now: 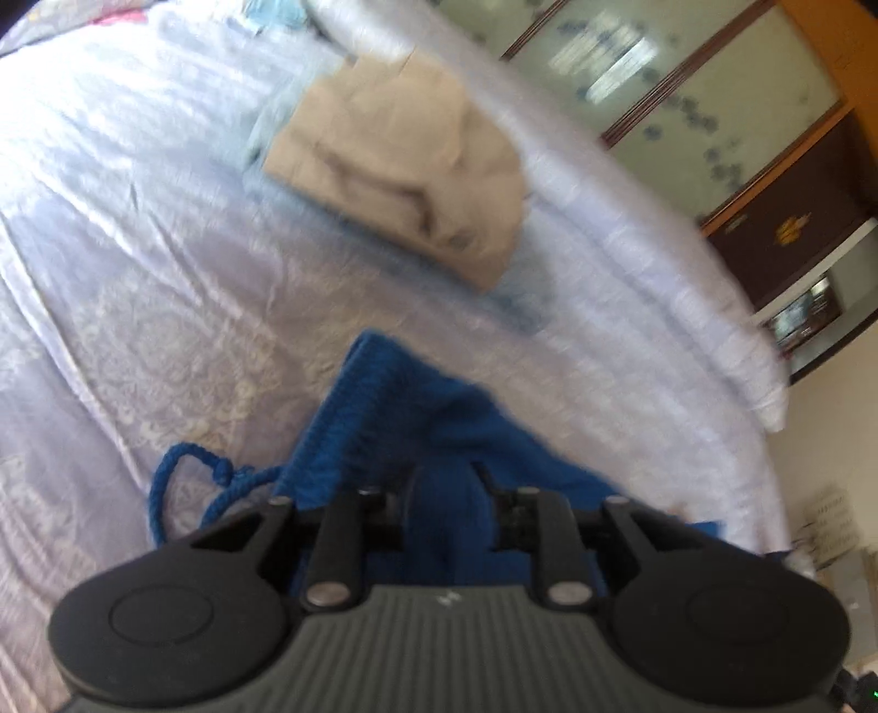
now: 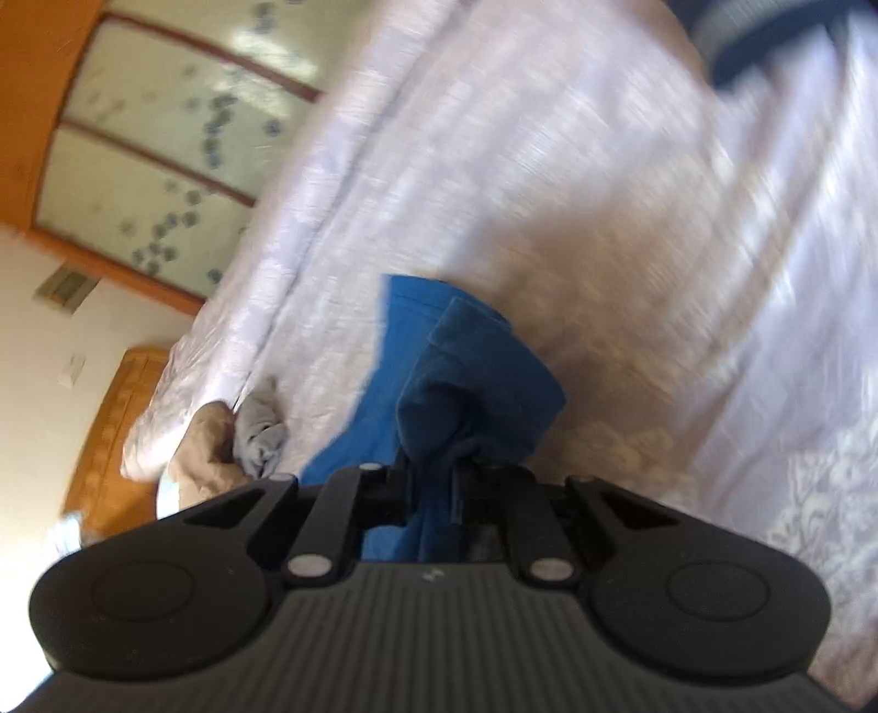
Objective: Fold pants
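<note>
Setting: a bed covered by a pale lilac bedspread (image 1: 164, 230) with a woven floral pattern; both views are blurred.
Blue pants (image 1: 417, 433): lying bunched on the bedspread at the near side of the bed, right in front of both tools — the ribbed waistband stands up in the left wrist view.
Drawstring (image 1: 181, 477): a braided blue cord, looped and knotted, spilling onto the bedspread to the left of the waistband.
Left gripper (image 1: 447, 485): jaws drawn narrow with a thick fold of the blue fabric filling the space between them; it looks pinched (the fingertips themselves are buried in cloth).
Right gripper (image 2: 433, 482): jaws narrow too, clamped on a gathered fold of the blue pants (image 2: 466, 373), which rises in a crumpled peak just ahead of the fingers.
Beige garment (image 1: 406, 170): a folded tan piece lying farther up the bed, well apart from the blue pants.
Grey cloth (image 2: 260, 433): a small crumpled item near the bed's edge in the right wrist view, touching another beige piece (image 2: 203, 455) beside it.
Wardrobe (image 1: 686, 93): wood-framed frosted panels with a dark floral print — standing beyond the far side of the bed.
Dark striped shape (image 2: 768, 38): at the top right corner of the right wrist view, too blurred to tell what it is.
</note>
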A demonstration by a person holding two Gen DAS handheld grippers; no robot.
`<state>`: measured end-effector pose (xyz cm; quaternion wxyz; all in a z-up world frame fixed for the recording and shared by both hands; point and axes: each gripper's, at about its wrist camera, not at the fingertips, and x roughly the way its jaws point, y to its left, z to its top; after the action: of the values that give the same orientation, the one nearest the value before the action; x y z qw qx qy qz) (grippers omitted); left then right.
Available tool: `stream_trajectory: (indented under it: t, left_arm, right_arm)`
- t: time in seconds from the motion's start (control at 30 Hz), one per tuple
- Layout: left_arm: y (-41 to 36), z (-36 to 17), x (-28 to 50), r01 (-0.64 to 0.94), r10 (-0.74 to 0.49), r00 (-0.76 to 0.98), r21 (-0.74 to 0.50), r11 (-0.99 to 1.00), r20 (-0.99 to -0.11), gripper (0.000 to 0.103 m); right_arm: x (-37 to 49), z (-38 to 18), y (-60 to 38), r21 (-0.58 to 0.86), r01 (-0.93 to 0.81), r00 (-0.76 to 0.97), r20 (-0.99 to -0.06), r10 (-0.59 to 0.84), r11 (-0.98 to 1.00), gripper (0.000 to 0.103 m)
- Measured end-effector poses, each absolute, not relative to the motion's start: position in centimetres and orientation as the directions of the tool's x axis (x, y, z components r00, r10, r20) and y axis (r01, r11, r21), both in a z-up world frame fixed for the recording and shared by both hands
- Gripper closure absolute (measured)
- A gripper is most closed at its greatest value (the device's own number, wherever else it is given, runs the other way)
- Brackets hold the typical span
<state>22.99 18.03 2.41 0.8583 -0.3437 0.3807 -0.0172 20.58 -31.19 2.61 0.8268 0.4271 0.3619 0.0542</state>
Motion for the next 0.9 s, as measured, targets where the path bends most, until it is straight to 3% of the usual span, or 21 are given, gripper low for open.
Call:
stream_trajectory:
  t: [0.3, 0.4, 0.5, 0.57, 0.63, 0.73, 0.9]
  left_arm:
    - [17.5, 5.4, 20.3, -0.112, -0.416, 0.739, -0.705, 0.7, -0.53, 0.066]
    - [16.9, 5.3, 20.6, -0.097, -0.429, 0.729, -0.701, 0.706, -0.533, 0.062]
    - [16.2, 4.4, 20.7, -0.101, -0.448, 0.707, -0.705, 0.702, -0.548, 0.059]
    - [15.5, 4.0, 20.9, -0.092, -0.467, 0.689, -0.706, 0.702, -0.554, 0.059]
    - [14.7, 3.9, 20.7, -0.067, -0.487, 0.673, -0.702, 0.709, -0.557, 0.056]
    - [13.1, 4.1, 20.4, -0.016, -0.497, 0.659, -0.671, 0.741, -0.565, 0.052]
    - [10.3, 5.2, 19.2, 0.11, -0.533, 0.648, -0.626, 0.772, -0.544, 0.047]
  right_arm:
    - [19.6, 8.5, -23.7, 0.569, -0.103, 0.734, -0.51, 0.448, 0.816, 0.089]
    - [19.0, 8.8, -19.3, 0.418, -0.289, 0.668, -0.556, 0.495, 0.861, 0.089]
    - [17.3, 7.7, -13.6, 0.163, -0.514, 0.586, -0.65, 0.484, 0.842, 0.089]
    - [16.0, 5.7, -10.4, -0.003, -0.613, 0.547, -0.723, 0.422, 0.79, 0.083]
    - [15.2, 3.8, -8.9, -0.08, -0.644, 0.538, -0.755, 0.376, 0.761, 0.066]
    - [14.8, 4.1, -10.3, 0.021, -0.616, 0.524, -0.735, 0.43, 0.787, 0.048]
    - [13.6, 6.8, -16.6, 0.308, -0.479, 0.539, -0.636, 0.553, 0.822, 0.046]
